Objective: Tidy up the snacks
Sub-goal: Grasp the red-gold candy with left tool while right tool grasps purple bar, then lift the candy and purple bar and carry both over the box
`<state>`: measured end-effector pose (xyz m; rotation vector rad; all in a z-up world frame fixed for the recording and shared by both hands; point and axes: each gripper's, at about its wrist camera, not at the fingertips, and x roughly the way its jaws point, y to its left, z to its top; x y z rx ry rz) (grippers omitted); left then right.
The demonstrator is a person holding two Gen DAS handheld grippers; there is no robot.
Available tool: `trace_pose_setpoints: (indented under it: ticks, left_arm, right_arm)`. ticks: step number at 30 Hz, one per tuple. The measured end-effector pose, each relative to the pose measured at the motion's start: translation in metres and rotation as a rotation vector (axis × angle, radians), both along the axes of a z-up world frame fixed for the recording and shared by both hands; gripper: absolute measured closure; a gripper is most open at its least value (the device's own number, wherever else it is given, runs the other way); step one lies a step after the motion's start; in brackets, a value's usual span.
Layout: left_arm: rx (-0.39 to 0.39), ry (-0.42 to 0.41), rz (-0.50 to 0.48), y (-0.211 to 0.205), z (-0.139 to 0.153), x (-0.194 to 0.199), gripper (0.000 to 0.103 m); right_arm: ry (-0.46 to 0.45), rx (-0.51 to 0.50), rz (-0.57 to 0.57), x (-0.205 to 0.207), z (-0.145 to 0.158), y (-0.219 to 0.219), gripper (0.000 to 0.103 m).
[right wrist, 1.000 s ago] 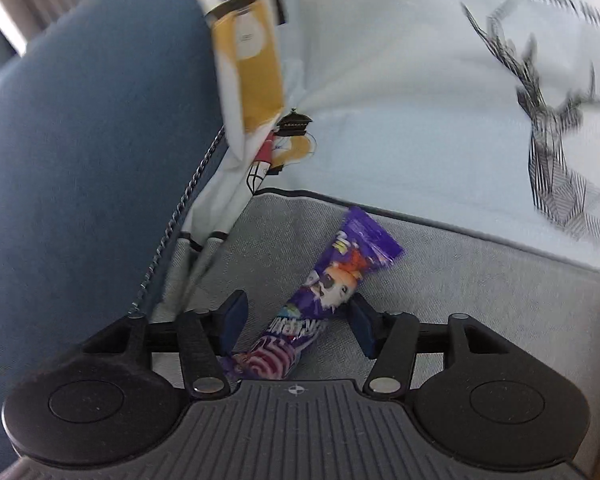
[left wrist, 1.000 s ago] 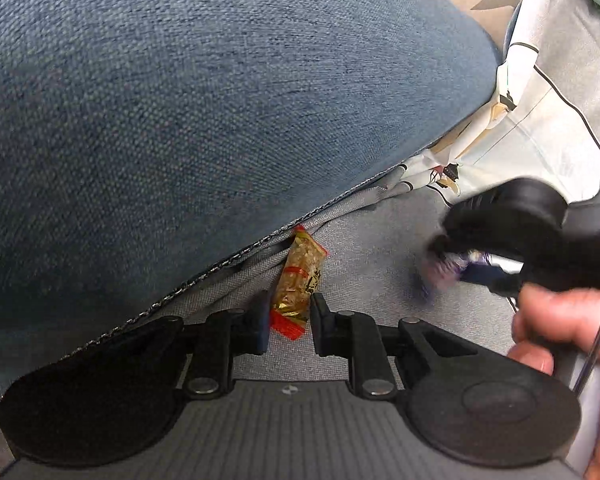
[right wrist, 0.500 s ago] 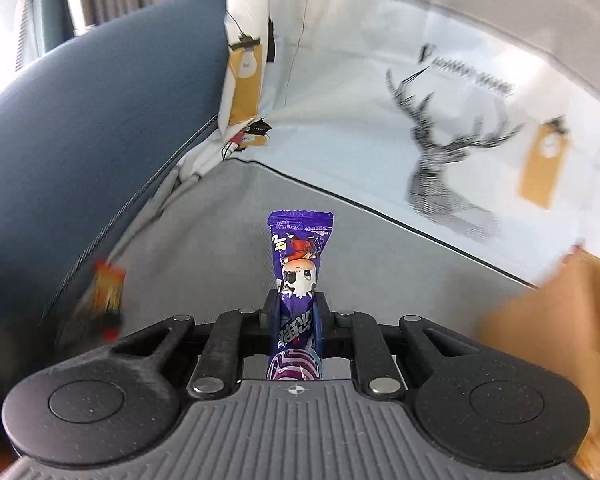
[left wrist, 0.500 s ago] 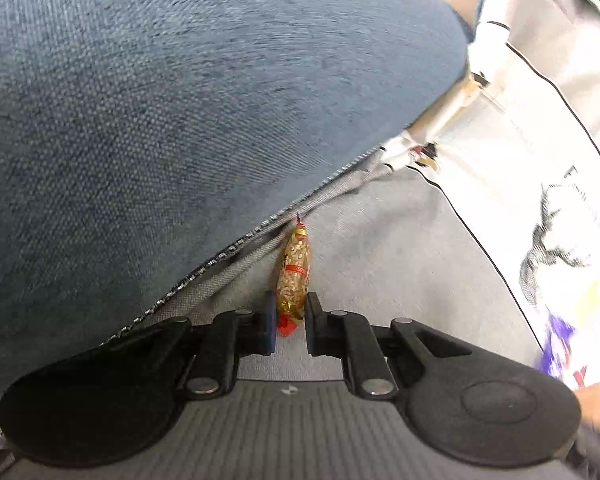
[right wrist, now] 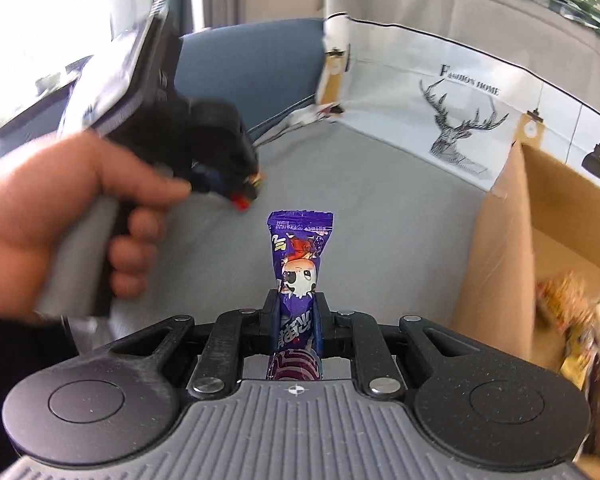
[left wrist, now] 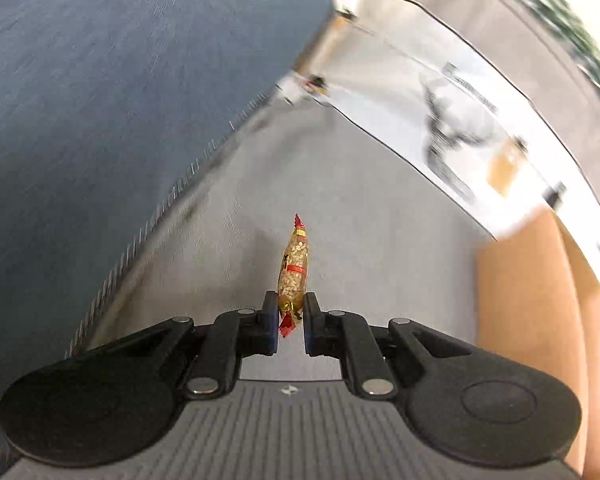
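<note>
My left gripper point(left wrist: 291, 312) is shut on a small gold and red peanut snack packet point(left wrist: 294, 270) and holds it up above the grey sofa seat point(left wrist: 300, 184). My right gripper point(right wrist: 296, 316) is shut on a purple snack packet point(right wrist: 298, 264) with a cartoon face, held upright above the seat. The left gripper point(right wrist: 244, 188), in a hand, also shows in the right wrist view at left. A brown cardboard box point(right wrist: 496, 240) stands at right, with several snack packets point(right wrist: 576, 320) inside, blurred.
A blue cushion point(left wrist: 120, 80) rises on the left with a zipper seam along its edge. A white cloth with a deer print point(right wrist: 456, 120) hangs behind the seat. The box wall also shows in the left wrist view point(left wrist: 528, 304).
Both grippers closed on their packets and lifted them off the seat. Both have swung right, bringing the cardboard box into view.
</note>
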<state>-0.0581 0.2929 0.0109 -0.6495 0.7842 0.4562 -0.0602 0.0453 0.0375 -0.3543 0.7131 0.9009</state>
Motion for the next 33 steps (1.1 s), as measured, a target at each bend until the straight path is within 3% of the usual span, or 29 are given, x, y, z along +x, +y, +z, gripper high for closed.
trace_pose_setpoints:
  ticks: [7,13,16,20,24,28,33]
  left_arm:
    - [-0.045,-0.01,-0.019,-0.038,-0.015,-0.047,0.091]
    - [-0.066,0.006,-0.047,-0.046,-0.021,-0.052,0.091]
    - [-0.096,0.034,-0.064,-0.046,-0.027,-0.054,0.09]
    - [-0.097,0.014,-0.048,-0.044,-0.029,-0.055,0.09]
    - [-0.048,0.012,-0.051,-0.048,-0.027,-0.052,0.086]
    - [0.057,0.024,-0.049,-0.056,-0.022,-0.047,0.066]
    - [0.167,0.047,-0.07,-0.068,-0.021,-0.038,0.065]
  right_arm:
    - [0.064,-0.033,-0.018,-0.005,-0.036,0.001,0.086]
    - [0.13,-0.046,-0.068,0.012,-0.048,0.004,0.086]
    - [0.107,-0.054,-0.043,0.009,-0.053,0.005,0.085]
    - [0.117,-0.046,-0.042,0.011,-0.054,0.003,0.083]
    - [0.125,-0.041,-0.041,0.014,-0.054,0.001,0.073]
    - [0.126,-0.029,-0.037,0.014,-0.054,0.001,0.071]
    - [0.107,-0.032,-0.027,0.013,-0.055,0.002,0.069]
